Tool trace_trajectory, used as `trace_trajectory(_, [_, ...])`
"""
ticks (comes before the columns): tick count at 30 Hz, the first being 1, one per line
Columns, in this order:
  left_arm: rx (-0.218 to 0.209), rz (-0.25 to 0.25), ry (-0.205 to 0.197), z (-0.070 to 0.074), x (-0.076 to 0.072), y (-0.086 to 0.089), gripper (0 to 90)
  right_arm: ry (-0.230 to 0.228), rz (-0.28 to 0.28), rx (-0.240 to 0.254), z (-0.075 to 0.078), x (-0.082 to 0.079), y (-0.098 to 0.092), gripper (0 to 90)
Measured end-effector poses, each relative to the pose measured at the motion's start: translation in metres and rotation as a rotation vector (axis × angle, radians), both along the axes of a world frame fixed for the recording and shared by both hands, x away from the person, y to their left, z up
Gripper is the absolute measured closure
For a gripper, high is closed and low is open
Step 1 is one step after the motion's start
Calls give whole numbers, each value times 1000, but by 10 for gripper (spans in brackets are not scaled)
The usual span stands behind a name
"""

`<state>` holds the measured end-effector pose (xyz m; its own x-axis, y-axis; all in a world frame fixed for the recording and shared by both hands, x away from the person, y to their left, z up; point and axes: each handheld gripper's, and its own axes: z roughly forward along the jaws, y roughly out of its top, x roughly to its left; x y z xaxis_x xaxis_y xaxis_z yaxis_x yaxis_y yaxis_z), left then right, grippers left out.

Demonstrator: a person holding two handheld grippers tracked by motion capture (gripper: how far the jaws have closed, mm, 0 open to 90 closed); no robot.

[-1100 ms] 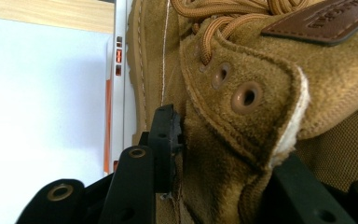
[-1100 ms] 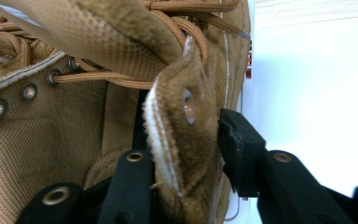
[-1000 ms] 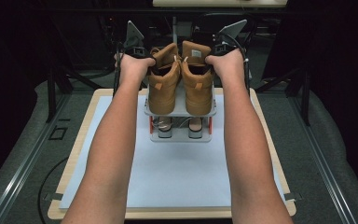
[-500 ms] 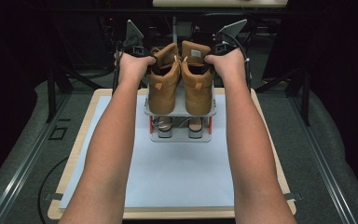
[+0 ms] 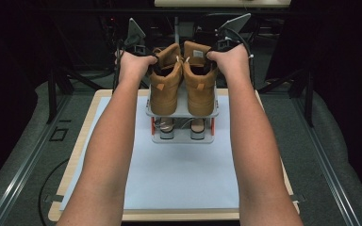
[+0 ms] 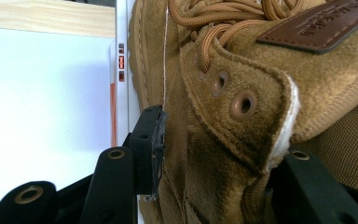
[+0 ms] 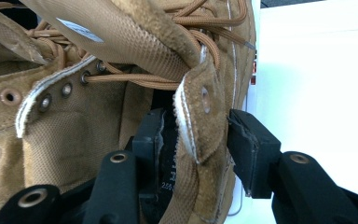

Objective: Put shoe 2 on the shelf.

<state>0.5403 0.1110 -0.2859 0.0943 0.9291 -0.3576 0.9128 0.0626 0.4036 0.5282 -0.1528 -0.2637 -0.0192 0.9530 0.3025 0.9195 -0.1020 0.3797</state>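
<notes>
A: At the far end of the table (image 5: 99, 101), both boots sit side by side on the grey rack (image 5: 183, 113). What's the step?

B: Letting go, I'd judge. Best to back each tool straight out so the collars don't drag.

A: How's the left tool (image 6: 214, 154)?

B: Its jaws have just been opening; they straddle the collar of the left boot (image 5: 166, 87), one pad touching the suede, no real squeeze.

A: And the right tool (image 7: 196, 144)?

B: Also just been opening. The eyelet flap of the right boot (image 5: 199, 80) hangs between the parted jaws, which stand clear of it.
</notes>
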Motion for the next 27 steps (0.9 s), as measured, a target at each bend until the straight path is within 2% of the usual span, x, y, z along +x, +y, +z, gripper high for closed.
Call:
trace_trajectory(7, [19,-13,6,3,1,-1,565,-9,-3,-3,0,-1,-4,565])
trace_trajectory(18, [18,-19,-8,9,-2,-1,566,-5,18,-10,0,-2,0,563])
trace_trajectory(27, [30,-33,-18,21,-6,-2,565,-6,29,-33,8,-6,-2,562])
